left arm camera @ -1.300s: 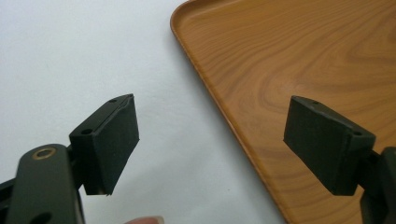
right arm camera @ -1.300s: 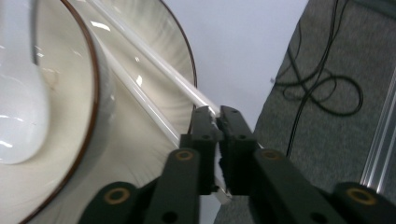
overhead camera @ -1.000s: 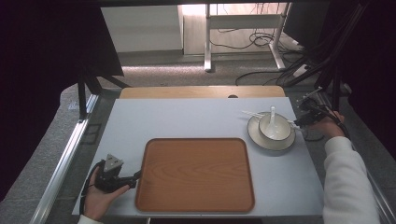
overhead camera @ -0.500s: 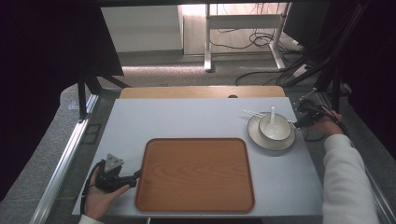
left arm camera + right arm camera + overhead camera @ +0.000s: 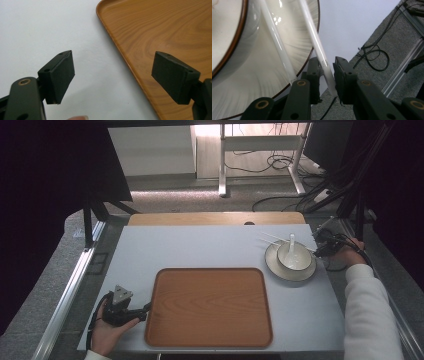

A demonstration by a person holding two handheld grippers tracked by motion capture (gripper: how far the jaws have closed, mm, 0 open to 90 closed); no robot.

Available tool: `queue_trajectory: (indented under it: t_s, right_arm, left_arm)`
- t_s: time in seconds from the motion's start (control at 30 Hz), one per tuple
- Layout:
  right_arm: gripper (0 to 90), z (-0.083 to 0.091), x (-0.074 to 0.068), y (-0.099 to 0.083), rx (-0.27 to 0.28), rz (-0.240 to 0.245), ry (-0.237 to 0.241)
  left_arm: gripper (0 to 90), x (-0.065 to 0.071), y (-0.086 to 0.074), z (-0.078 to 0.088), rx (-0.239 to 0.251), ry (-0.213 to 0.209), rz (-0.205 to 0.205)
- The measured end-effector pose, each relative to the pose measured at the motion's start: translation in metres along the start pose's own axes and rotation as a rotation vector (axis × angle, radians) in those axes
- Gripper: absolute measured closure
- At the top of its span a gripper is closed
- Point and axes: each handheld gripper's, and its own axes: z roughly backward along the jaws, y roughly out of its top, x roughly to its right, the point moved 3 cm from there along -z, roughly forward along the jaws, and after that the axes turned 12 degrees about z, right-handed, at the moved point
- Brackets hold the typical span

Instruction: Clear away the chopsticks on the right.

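A cream plate point(image 5: 278, 266) with a dark rim sits at the table's right, carrying a white bowl point(image 5: 295, 259) with a white spoon point(image 5: 291, 240) in it. Two white chopsticks point(image 5: 270, 239) lie across the plate. My right gripper point(image 5: 319, 248) is at the plate's right edge, and its jaws have just been closing. One chopstick point(image 5: 317, 45) runs between them with thin gaps at the pads; the other chopstick point(image 5: 275, 47) lies just outside the left jaw. My left gripper point(image 5: 146, 310) rests open and empty at the left rim of the wooden tray point(image 5: 210, 305).
The grey table top point(image 5: 200, 247) ends just right of the plate, with floor and cables point(image 5: 374, 56) beyond. A wooden strip point(image 5: 215, 218) runs along the far edge. A metal rail point(image 5: 75, 285) lines the left side.
The right gripper has crept slightly closer to the plate's right edge. The left gripper, tray, plate and bowl have stayed where they were.
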Motion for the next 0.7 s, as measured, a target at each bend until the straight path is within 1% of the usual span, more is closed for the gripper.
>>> queue_trajectory:
  t_s: [0.3, 0.37, 0.57, 0.63, 0.7]
  right_arm:
    - [80.3, 0.0007, -0.0016, -0.0003, 0.018, 0.023, 0.007]
    - [82.0, 0.0006, -0.0024, -0.0004, 0.018, 0.024, 0.009]
    - [83.1, -0.0007, -0.0034, -0.0023, 0.014, 0.022, -0.001]
    - [83.5, 0.0006, -0.0023, -0.0027, 0.026, 0.014, -0.030]
    - [83.8, 0.0037, -0.0001, -0.0031, 0.046, -0.011, -0.060]
  left_arm:
    - [18.1, -0.0003, -0.0005, -0.0011, -0.007, 0.002, 0.000]
    - [18.1, -0.0003, -0.0005, -0.0011, -0.007, 0.002, 0.000]
    - [18.1, -0.0003, -0.0003, -0.0007, -0.004, 0.002, 0.001]
    - [18.1, -0.0005, -0.0002, -0.0004, -0.003, 0.003, 0.001]
    - [18.1, -0.0004, -0.0001, -0.0003, -0.002, 0.002, 0.000]
